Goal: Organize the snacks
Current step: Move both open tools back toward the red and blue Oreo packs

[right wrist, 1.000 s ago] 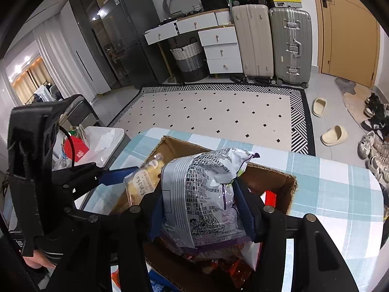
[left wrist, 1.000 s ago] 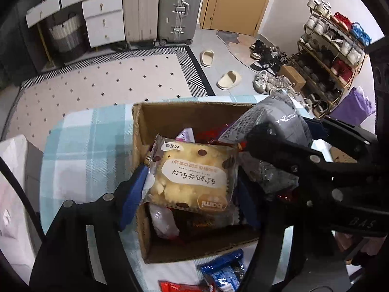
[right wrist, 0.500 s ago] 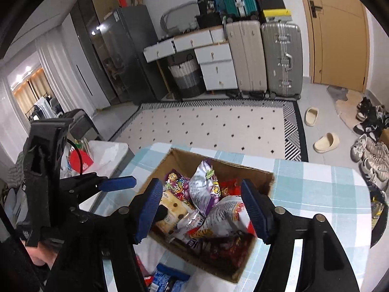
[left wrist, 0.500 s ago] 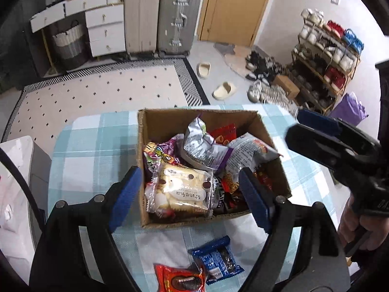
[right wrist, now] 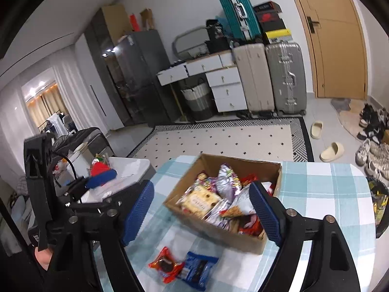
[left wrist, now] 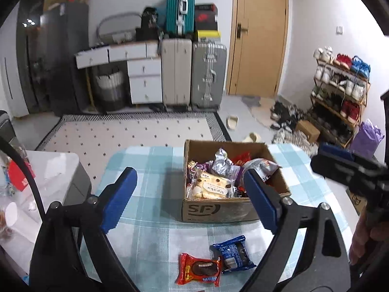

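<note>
Snacks in box: a heap of packets fills the cardboard box (left wrist: 218,209), among them a pale cookie packet (left wrist: 211,187) at the near edge and a silver bag (left wrist: 220,161) standing behind it.
Cardboard box, position: on the checked tablecloth (left wrist: 150,231); ahead of the left gripper (left wrist: 192,199), beyond its fingertips and nearer its right finger, which overlaps the box's near right corner in the left wrist view.
Same box, right wrist view: cardboard box (right wrist: 243,242) lies ahead of the right gripper (right wrist: 209,209), largely between the lines of its two fingers, beyond the tips.
Loose snacks: a red packet (left wrist: 198,269) and a blue packet (left wrist: 232,254) lie touching each other on the cloth, short of the box, below and between the left gripper's fingers.
Same pair, right wrist view: red packet (right wrist: 165,264) and blue packet (right wrist: 198,269) sit low between the right gripper's fingers, nearer than the box.
Left gripper, state: jaws spread wide and opening; nothing between the blue pads (left wrist: 119,200).
Right gripper, state: jaws spread wide and opening; nothing held between the pads (right wrist: 137,210).
Clearance: neither gripper touches the box or any packet.
Image quality: box contents slightly blurred in the right wrist view.
</note>
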Available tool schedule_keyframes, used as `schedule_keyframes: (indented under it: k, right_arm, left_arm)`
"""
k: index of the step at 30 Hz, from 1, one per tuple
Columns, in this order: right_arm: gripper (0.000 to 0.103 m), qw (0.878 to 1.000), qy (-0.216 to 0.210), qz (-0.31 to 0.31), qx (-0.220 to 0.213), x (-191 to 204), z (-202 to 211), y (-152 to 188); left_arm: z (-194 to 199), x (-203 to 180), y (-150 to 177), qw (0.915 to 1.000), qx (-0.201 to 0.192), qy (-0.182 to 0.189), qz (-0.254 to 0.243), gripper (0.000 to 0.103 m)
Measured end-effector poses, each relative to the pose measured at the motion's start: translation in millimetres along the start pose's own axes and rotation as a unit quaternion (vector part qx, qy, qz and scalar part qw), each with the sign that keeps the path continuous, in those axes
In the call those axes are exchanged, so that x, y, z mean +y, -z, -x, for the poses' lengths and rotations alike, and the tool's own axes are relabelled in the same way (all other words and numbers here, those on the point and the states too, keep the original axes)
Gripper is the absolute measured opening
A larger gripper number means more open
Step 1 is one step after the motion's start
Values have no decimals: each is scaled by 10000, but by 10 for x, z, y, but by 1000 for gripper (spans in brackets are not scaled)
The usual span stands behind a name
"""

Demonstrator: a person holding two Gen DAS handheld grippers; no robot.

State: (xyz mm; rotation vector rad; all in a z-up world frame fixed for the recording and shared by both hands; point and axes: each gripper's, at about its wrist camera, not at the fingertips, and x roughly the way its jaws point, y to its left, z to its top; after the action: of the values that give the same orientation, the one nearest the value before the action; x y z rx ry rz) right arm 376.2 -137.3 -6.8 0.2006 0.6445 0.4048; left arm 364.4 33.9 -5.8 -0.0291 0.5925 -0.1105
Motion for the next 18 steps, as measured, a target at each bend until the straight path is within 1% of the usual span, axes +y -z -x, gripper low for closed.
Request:
schedule_keyframes:
  k: [2, 3, 4, 5, 6, 8, 10, 12, 15, 18]
  right_arm:
    - [88, 9999, -34, 71, -123, 92, 118, 92]
    - [88, 9998, -48, 113, -158, 150, 174, 152]
    - [88, 9997, -60, 137, -210, 198, 231, 207]
    - [89, 9995, -78, 151, -249, 240, 261, 242]
    - [89, 9994, -107, 170, -298, 280, 307, 294]
    - [95, 9990, -169, 175, -378, 345, 380, 397]
    - [96, 9981, -328, 229, -476, 410, 464, 514]
    - [98, 9971, -336, 235, -635, 453, 552, 629]
    - [100, 9968, -336, 5, -724, 456, 618, 816]
    - [101, 9962, -335, -293, -749, 417, 635, 1006]
  left_arm:
    - [178, 7, 49, 9999, -115, -16, -29, 90]
    - [263, 0, 81, 9998, -176, -30, -50, 93]
    - [357, -4, 121, 9997, -232, -48, -69, 101]
    - [416, -7, 150, 9995, -286, -82, -61, 103]
    - [521, -5, 203, 9990, -436, -120, -48, 103]
    - [654, -13, 266, 9982, -568, -167, -76, 103]
    - [778, -1, 349, 9975, -653, -227, -108, 103]
    - [893, 26, 448, 9968, -741, -267, -98, 103]
    - [1024, 105, 631, 9960, -821, -342, -2, 103]
    - [1056, 204, 813, 9955, -822, -461, 120, 103]
